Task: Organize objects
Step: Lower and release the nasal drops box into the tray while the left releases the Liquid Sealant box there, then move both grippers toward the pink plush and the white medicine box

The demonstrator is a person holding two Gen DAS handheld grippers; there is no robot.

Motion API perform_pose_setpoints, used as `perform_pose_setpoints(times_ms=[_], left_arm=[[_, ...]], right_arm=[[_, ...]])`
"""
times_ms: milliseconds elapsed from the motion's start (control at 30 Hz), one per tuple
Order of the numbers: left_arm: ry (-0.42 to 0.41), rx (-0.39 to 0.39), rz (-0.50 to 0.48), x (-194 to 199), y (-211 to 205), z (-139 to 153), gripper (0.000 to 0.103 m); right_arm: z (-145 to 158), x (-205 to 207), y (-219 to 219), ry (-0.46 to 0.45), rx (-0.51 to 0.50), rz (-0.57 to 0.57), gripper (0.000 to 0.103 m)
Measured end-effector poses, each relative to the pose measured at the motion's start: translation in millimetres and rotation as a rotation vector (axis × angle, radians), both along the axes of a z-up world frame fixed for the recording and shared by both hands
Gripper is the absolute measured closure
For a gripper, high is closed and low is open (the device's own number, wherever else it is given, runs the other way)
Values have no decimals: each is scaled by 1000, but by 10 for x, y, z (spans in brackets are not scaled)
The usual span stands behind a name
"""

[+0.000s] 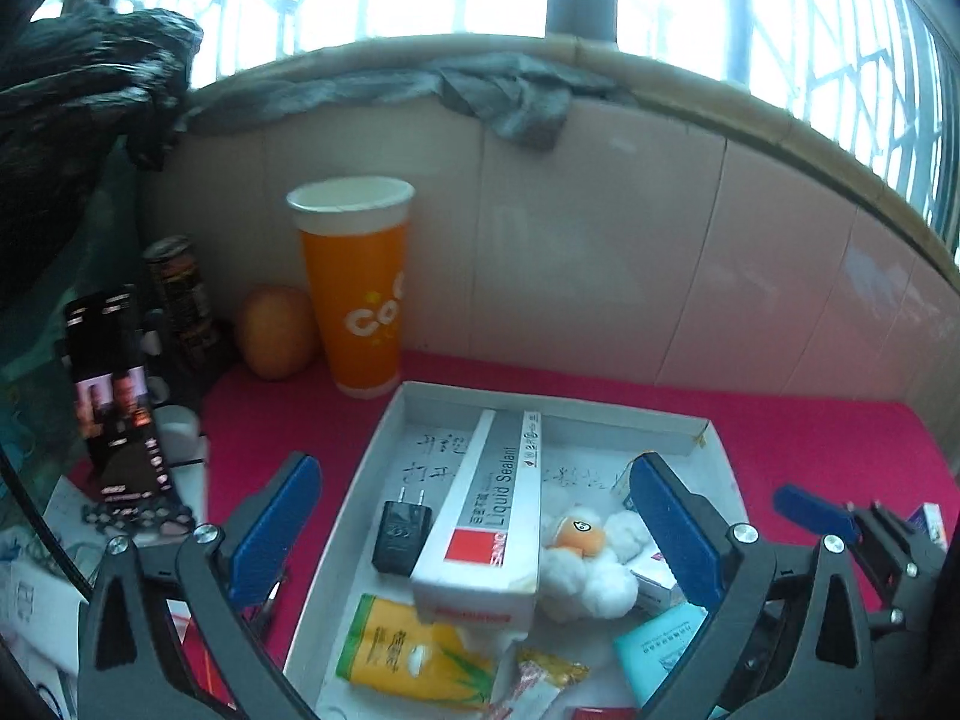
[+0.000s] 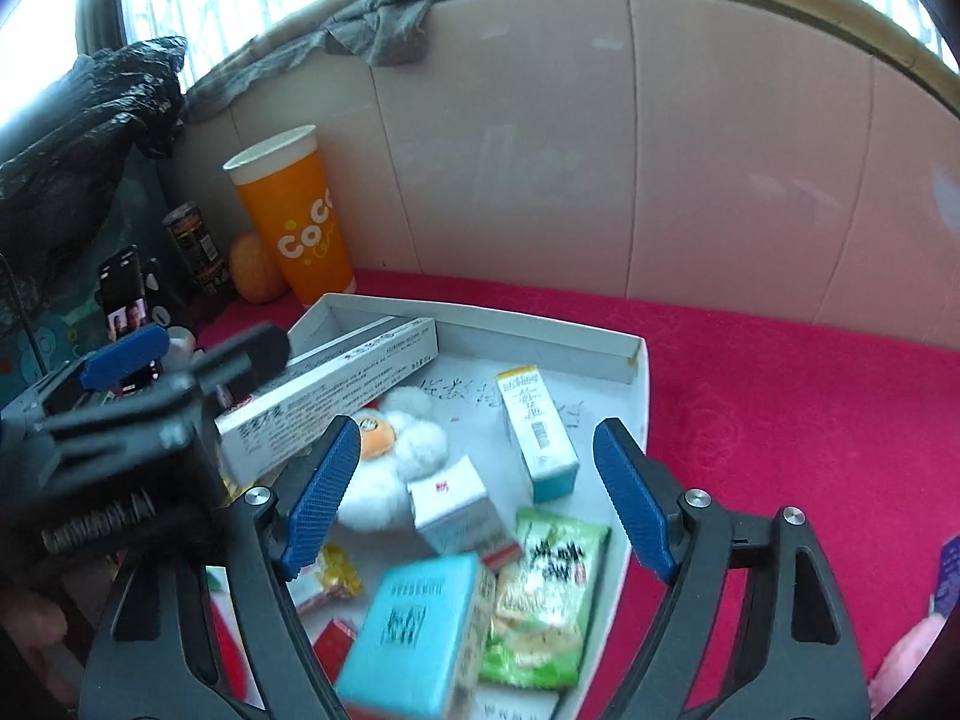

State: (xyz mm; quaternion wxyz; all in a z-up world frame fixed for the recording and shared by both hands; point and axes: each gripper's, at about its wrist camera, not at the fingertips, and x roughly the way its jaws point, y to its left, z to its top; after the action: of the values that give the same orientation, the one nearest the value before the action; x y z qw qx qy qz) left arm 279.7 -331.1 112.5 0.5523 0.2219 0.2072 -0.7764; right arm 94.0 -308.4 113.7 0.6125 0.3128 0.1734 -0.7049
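Note:
A shallow white box [image 1: 558, 405] [image 2: 480, 315] on the red cloth holds many items. A long Liquid Sealant carton [image 1: 489, 516] [image 2: 336, 387] leans across it. Beside it lie a black charger [image 1: 401, 534], a white plush with an orange centre [image 1: 591, 558] [image 2: 396, 456], a yellow pouch [image 1: 414, 654], a light blue box [image 2: 420, 618], a green snack bag [image 2: 546, 594] and small white cartons [image 2: 537, 429]. My left gripper [image 1: 474, 534] hovers open above the box. My right gripper [image 2: 480, 498] is open above the box too. It shows at the right edge of the left wrist view [image 1: 840, 522].
An orange paper cup [image 1: 354, 288] [image 2: 294, 222], an orange fruit [image 1: 273, 333], a dark can [image 1: 183, 300] and a phone [image 1: 117, 396] stand at the back left. A beige tiled wall [image 1: 600, 240] runs behind. Red cloth [image 2: 780, 408] lies right of the box.

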Motion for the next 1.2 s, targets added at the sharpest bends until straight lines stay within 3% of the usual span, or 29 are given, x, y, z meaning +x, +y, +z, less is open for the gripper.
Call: perform_pose_setpoints(times_ms=[233, 333, 600, 867, 1200], left_arm=[[110, 11, 49, 193, 293, 55, 0], [121, 11, 41, 168, 403, 47, 0], [82, -5, -43, -118, 646, 83, 0], [47, 7, -156, -497, 909, 9, 0], [-65, 27, -317, -1131, 1312, -201, 0]], right_arm=[[12, 22, 461, -19, -36, -1, 21], [-9, -3, 670, -27, -48, -8, 19], [39, -282, 1061, -101, -106, -75, 18], [176, -581, 1468, -79, -159, -165, 17], [107, -1294, 1998, -130, -176, -358, 17]])
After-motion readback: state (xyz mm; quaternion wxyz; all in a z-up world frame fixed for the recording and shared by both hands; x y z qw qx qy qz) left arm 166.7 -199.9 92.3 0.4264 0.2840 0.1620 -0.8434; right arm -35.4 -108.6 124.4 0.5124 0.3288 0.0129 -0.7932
